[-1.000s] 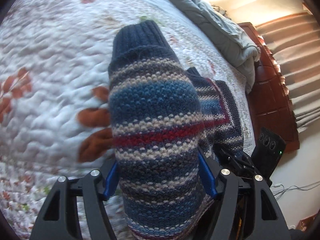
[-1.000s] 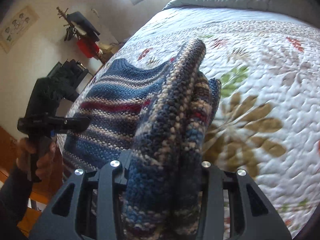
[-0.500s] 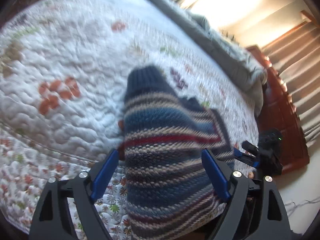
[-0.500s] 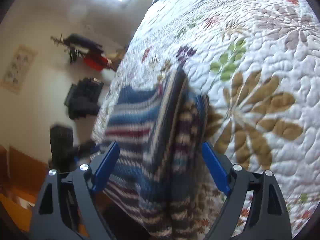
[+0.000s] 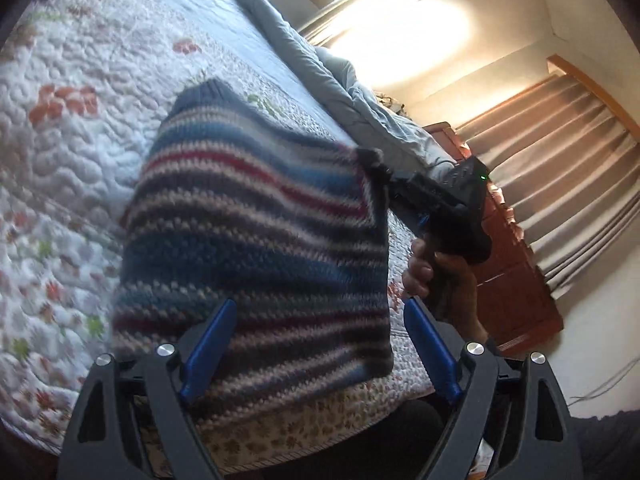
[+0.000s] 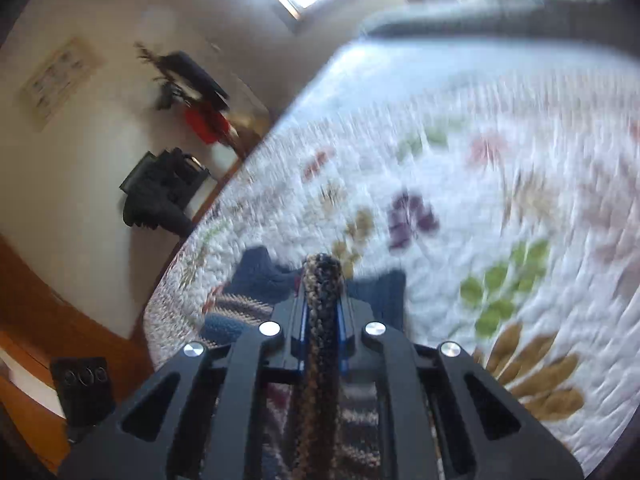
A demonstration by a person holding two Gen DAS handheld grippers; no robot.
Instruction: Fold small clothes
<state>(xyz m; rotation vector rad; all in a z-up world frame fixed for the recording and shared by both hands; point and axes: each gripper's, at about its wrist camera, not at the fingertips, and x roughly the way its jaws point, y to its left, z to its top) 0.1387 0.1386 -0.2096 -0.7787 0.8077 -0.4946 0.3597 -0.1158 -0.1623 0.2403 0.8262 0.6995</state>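
**Sweater pinched at right, loose at left**

Striped sweater (image 5: 256, 240) on the quilt (image 5: 68, 152) near the bed's edge, stripes running across between the two grippers. Right gripper (image 6: 322, 304) clamped tight on a thin knit edge, jaws having just snapped together on it. Left gripper (image 5: 316, 344) wide apart, blue fingers (image 5: 208, 348) astride the near hem, pads not pressing. Right hand (image 5: 440, 276) beyond the sweater's far corner in the left view. Probably next: left to close on the hem straight ahead, between its fingers.
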